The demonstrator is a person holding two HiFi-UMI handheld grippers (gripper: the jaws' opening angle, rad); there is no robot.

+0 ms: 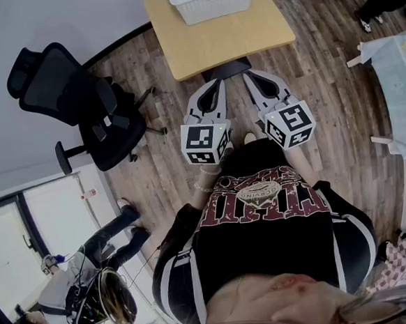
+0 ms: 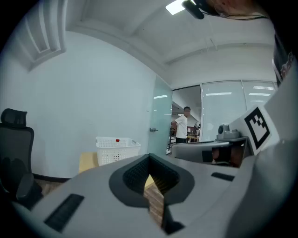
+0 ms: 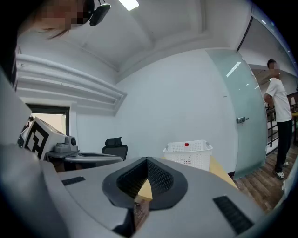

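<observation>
Now, the white basket (image 1: 211, 0) sits at the far side of the wooden bench (image 1: 215, 45), straight ahead of both grippers, and its long side runs left to right across the top. Something small and red (image 2: 117, 140) shows in it, too small to tell what it is.

The left gripper (image 1: 215, 82) and the right gripper (image 1: 249, 75) hang side by side at the near edge of the bench, both noses aimed at the basket and well apart from it. They're about level, so neither is clearly the closer one. Each gripper's own view shows its jaws drawn together at the tips with nothing between them, only bench top and floorboards through the slit.

By my count that's one basket, one bench and two grippers, both empty. Off to the left, away from the bench, stands one black office chair (image 1: 79, 104) on the wooden floor.
</observation>
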